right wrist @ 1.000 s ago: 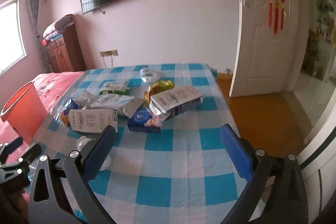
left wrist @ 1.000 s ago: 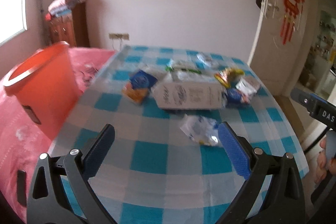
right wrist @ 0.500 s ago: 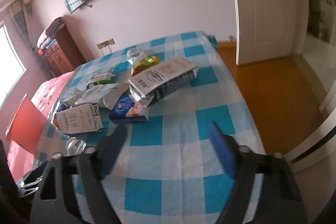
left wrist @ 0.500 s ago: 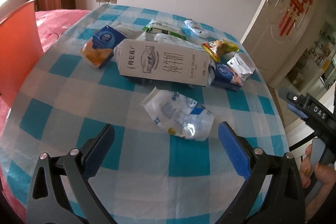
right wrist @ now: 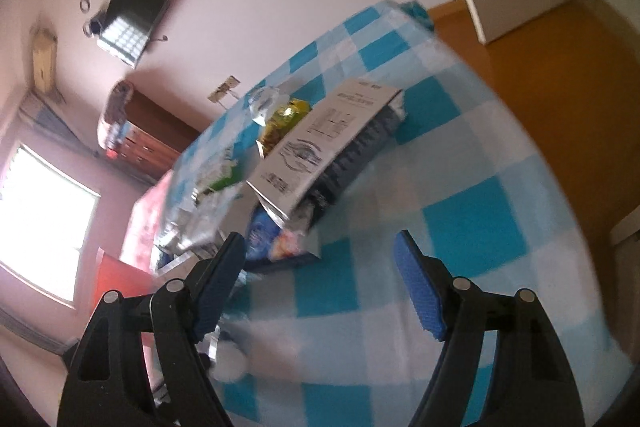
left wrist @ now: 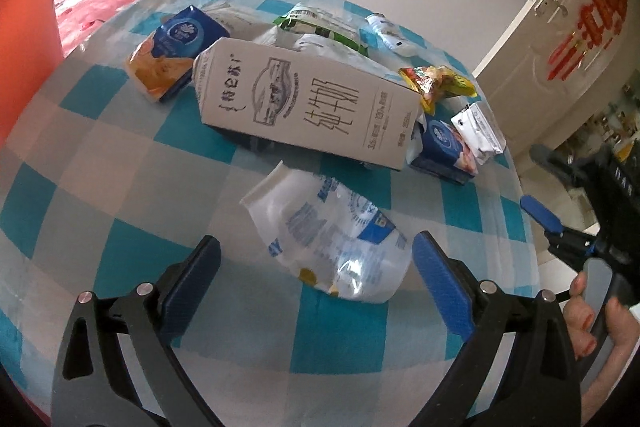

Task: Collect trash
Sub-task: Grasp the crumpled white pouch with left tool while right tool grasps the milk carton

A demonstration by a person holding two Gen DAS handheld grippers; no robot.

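Approaching item: crumpled clear wrapper (left wrist: 332, 247), lower centre of the left view, on the checked table (left wrist: 120, 163). Your left hand-held gripper (left wrist: 316, 267) stands wide, empty, straddling it; lower, then pinch the bulk. Right hand-held gripper (right wrist: 320, 279): partly narrowed, empty.

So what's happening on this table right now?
A person holds a gripper in each hand over a checked tablecloth strewn with trash. The left gripper is open, a crumpled clear plastic bag just ahead of its fingers. The right gripper is open and empty. Nothing is picked up yet.
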